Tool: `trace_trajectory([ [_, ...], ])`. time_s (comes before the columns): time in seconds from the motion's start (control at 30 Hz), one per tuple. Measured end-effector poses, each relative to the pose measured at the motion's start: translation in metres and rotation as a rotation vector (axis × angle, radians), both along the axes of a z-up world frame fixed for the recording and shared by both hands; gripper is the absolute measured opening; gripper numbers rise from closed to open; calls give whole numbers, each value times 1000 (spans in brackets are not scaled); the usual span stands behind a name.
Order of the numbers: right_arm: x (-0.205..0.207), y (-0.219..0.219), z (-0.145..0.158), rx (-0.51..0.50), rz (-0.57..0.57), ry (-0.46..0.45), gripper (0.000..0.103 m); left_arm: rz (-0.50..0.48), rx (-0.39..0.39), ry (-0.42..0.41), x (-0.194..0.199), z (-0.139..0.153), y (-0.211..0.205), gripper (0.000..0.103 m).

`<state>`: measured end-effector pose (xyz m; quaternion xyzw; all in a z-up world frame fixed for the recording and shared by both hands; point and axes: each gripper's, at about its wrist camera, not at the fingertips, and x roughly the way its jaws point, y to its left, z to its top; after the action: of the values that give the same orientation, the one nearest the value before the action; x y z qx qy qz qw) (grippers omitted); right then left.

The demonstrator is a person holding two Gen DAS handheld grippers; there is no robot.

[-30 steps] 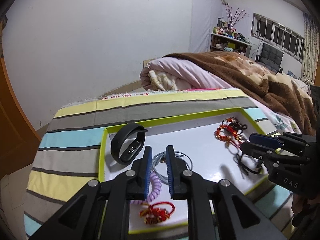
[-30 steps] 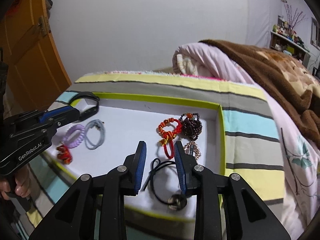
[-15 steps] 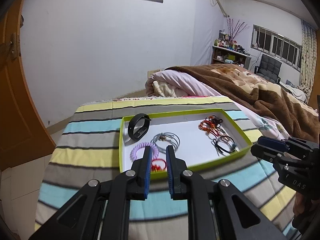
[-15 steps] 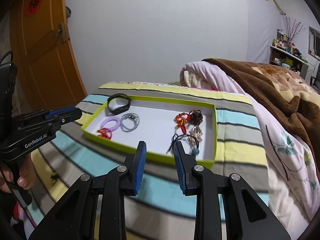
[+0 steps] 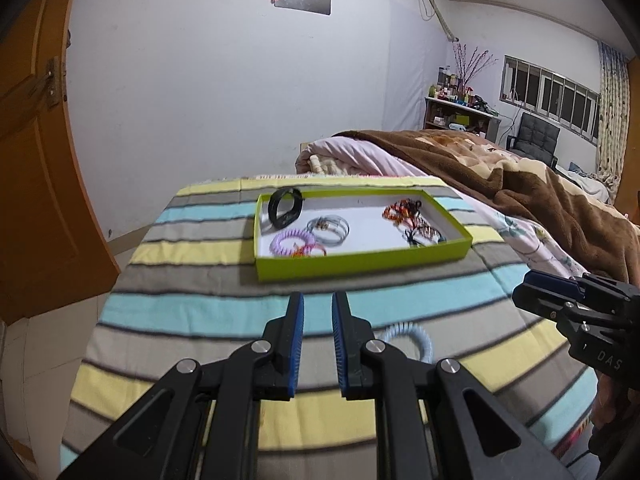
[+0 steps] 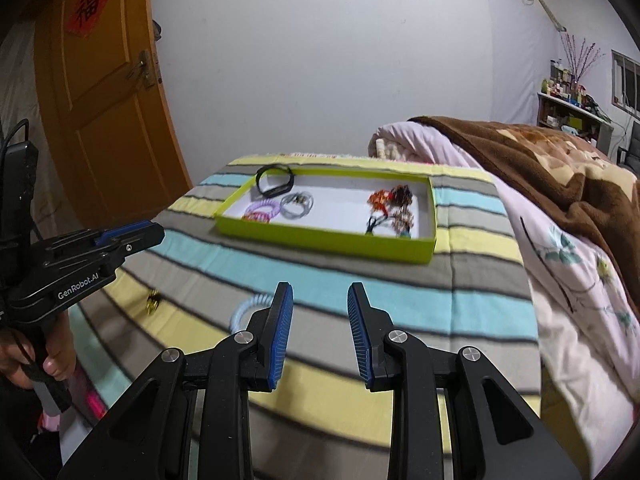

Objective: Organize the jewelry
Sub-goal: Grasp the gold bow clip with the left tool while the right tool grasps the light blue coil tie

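Note:
A lime-green tray lies far ahead on the striped blanket. It holds a black band, a lilac coil tie, a grey ring, red beaded pieces and a black hair tie. A pale blue coil tie lies loose on the blanket, just right of my left gripper, which stands narrowly open and empty. My right gripper is open wider and empty, with the same pale blue coil tie beside its left finger. A small gold trinket lies further left.
The striped blanket covers the near end of a bed. A brown blanket and pink quilt are heaped to the right. An orange door stands at the left. A hand holds the left gripper.
Both grippers have drawn back from over the tray, which now lies well ahead. The pale blue coil tie and the gold trinket have come into view on the blanket.

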<state>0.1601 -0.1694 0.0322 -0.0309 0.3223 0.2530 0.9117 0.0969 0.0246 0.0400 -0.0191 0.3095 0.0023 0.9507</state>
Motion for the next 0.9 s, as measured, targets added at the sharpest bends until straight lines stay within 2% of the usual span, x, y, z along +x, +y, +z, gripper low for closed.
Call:
trace_trajectory([
  [0.37,-26,2,-14,15,14,33,29,36,-4,1,-39,-15,8,15],
  [0.7,-20,21,-24,4,26,61,29,105,-7,14,-49,-25,31,15],
  [0.9,-11,30,-31,-5,27,87,29,139,-21,32,-49,-34,47,21],
])
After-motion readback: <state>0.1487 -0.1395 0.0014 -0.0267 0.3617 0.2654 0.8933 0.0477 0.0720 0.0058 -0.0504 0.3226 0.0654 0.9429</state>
